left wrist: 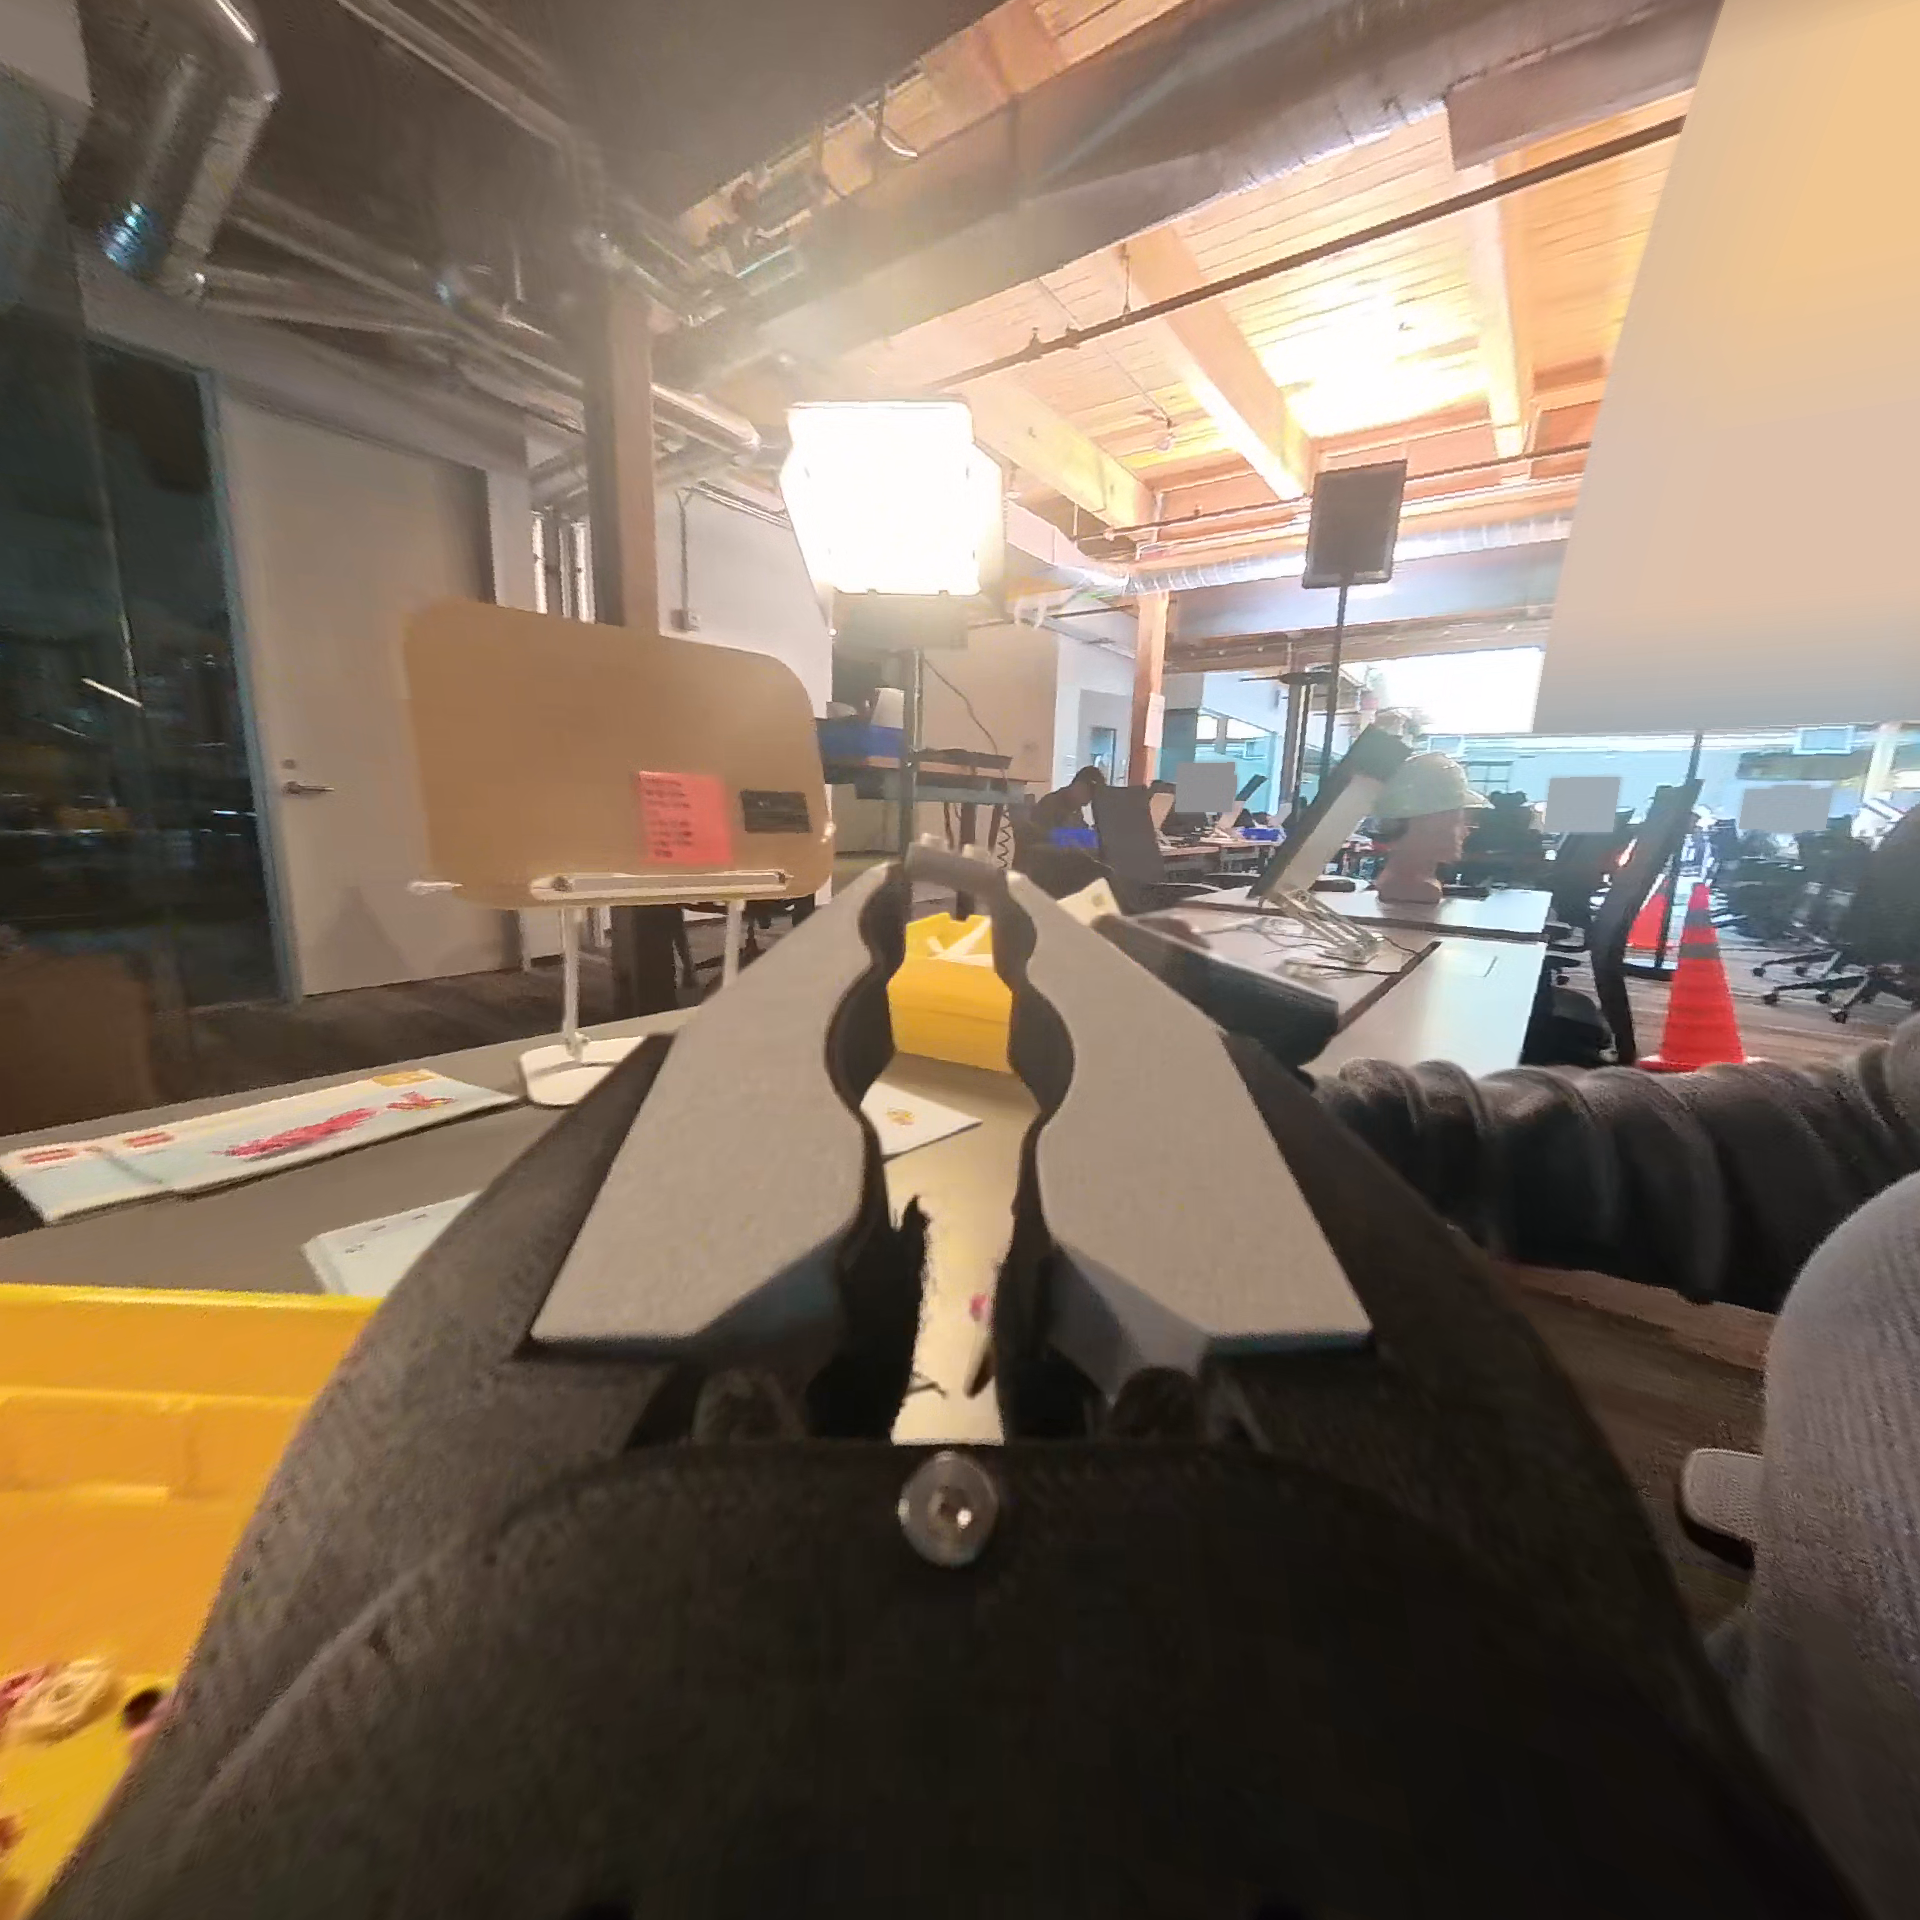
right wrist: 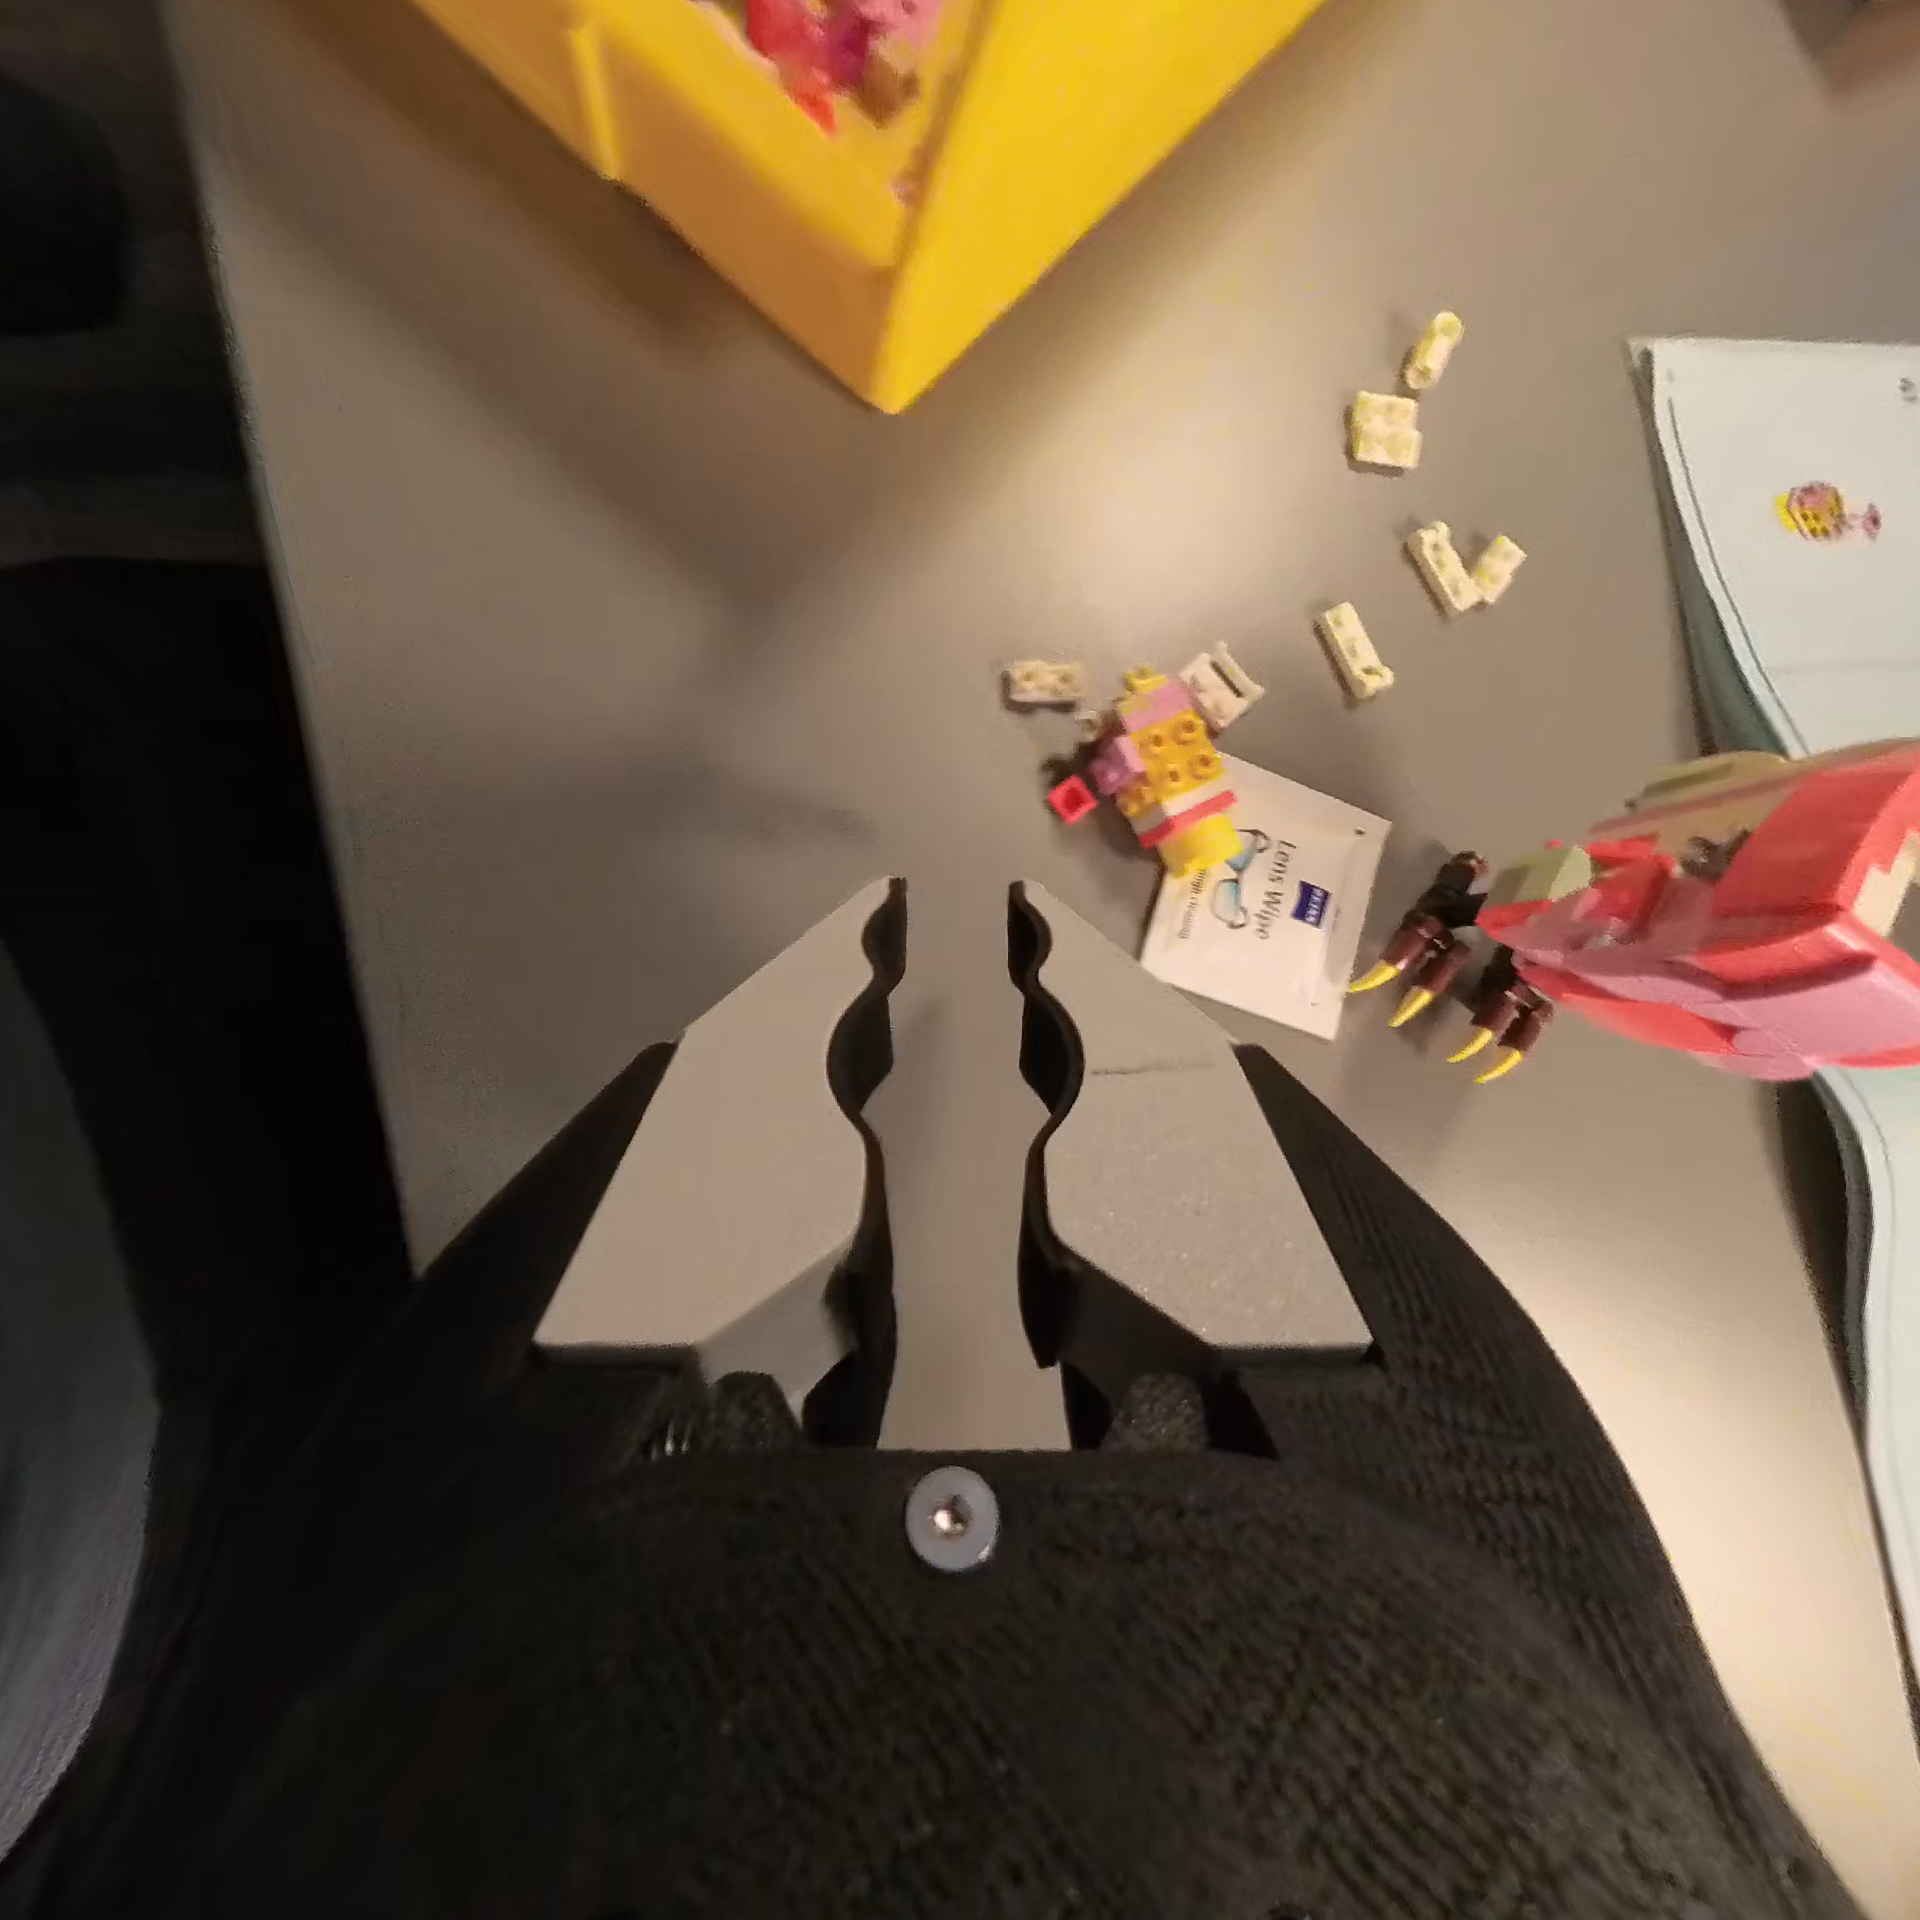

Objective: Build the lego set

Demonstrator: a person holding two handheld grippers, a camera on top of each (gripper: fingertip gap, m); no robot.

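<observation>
Fingers of the right gripper [right wrist: 956, 888] stand apart over bare table [right wrist: 582, 644]. Beyond and right of them lies a small brick figure [right wrist: 1174, 774]: light, hard, liable to snap apart. The left gripper [left wrist: 948, 868] pinches a small grey piece [left wrist: 951, 871].

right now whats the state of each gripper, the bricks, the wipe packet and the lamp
left gripper: shut on a small grey piece, held up in the air
right gripper: open, nothing between the fingers
cream bricks: loose, scattered
wipe packet: flat on the table
lamp: on
</observation>
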